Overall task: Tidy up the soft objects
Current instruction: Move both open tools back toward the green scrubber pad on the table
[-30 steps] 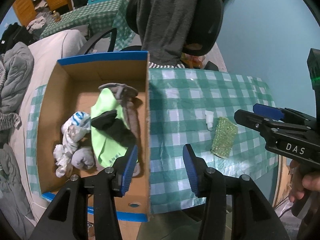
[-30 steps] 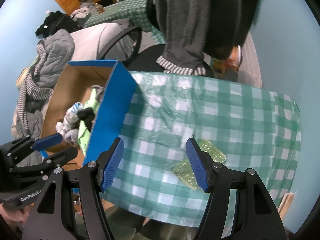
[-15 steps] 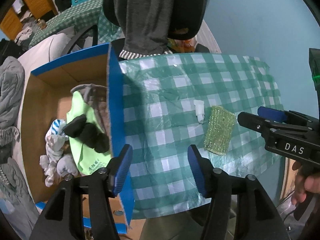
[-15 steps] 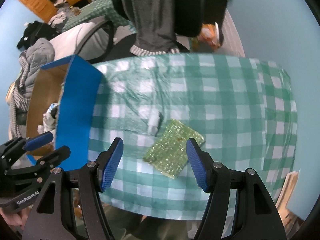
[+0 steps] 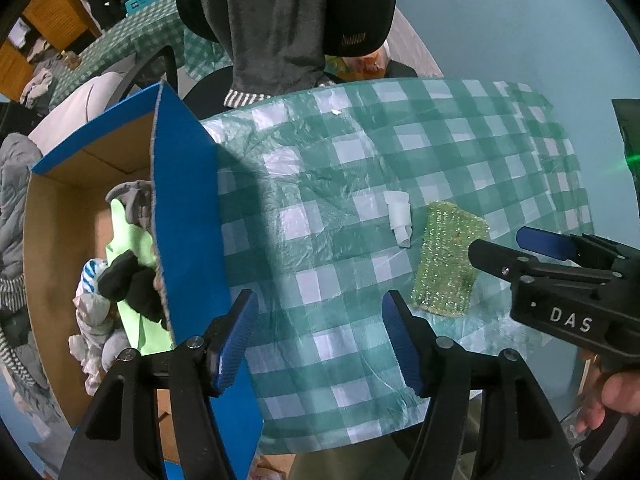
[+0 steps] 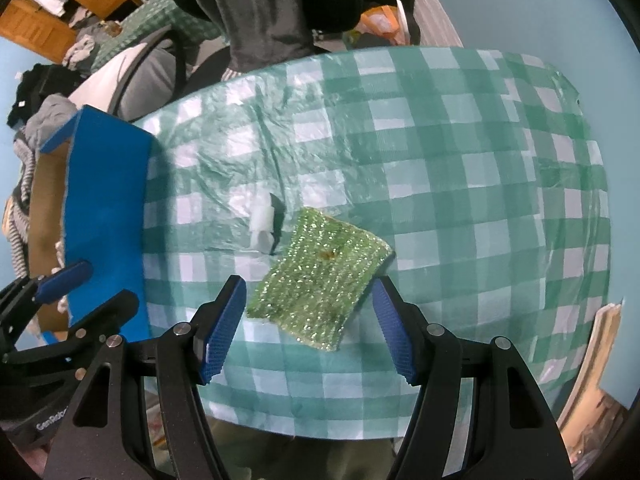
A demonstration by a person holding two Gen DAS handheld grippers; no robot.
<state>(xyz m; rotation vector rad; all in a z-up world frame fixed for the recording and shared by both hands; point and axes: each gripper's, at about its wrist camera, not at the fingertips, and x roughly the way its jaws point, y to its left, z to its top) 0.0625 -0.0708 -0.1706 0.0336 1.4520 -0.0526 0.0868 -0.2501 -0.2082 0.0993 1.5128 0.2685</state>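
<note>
Glittery green, the scouring pad lay flat on the checked tablecloth, just beside a small white scrap. The right gripper hovered over its near edge, jaws spread wide and empty, seemingly lined up to pinch it. The left gripper, equally wide and empty, waited near the blue cardboard box of gathered clothes, probably the pad's destination.

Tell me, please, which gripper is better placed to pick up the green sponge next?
Right. The right gripper is open with the sponge lying just ahead between its fingers. The left gripper is open too, but sits over bare tablecloth near the box, off to the sponge's side.
</note>
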